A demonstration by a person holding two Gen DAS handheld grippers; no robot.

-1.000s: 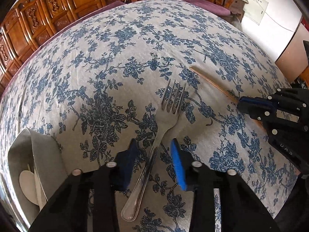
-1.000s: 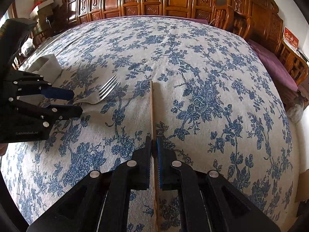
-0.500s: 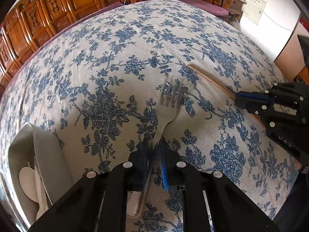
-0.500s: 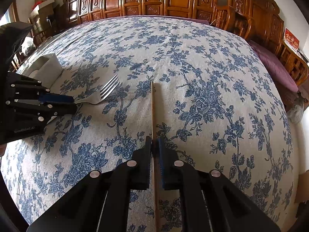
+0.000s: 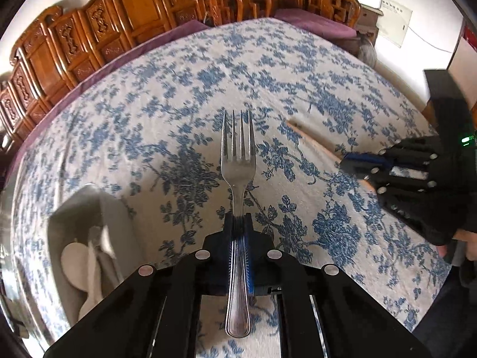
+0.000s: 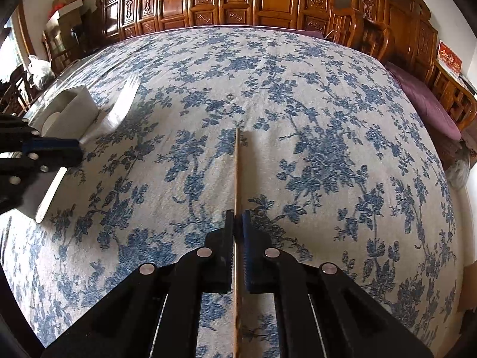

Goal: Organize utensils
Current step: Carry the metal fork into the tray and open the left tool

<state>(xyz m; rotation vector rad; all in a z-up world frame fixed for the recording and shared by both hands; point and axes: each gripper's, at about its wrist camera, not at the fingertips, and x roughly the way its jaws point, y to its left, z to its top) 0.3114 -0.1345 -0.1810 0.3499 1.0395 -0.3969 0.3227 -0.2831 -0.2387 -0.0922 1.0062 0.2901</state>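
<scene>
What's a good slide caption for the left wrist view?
Left tool clamps a fork above the floral tablecloth.

The left hand-held gripper points steeply down toward the bench, its jaws just closed onto the neck of a fork, blue pads pressing both sides of the handle, which runs back between the black fingers. The right hand-held gripper also angles steeply downward, its jaws clamped on a thin wooden chopstick lying along its line. In the left wrist view, a bit of the person's hand shows behind the right gripper's body, near the bench's right edge.
</scene>
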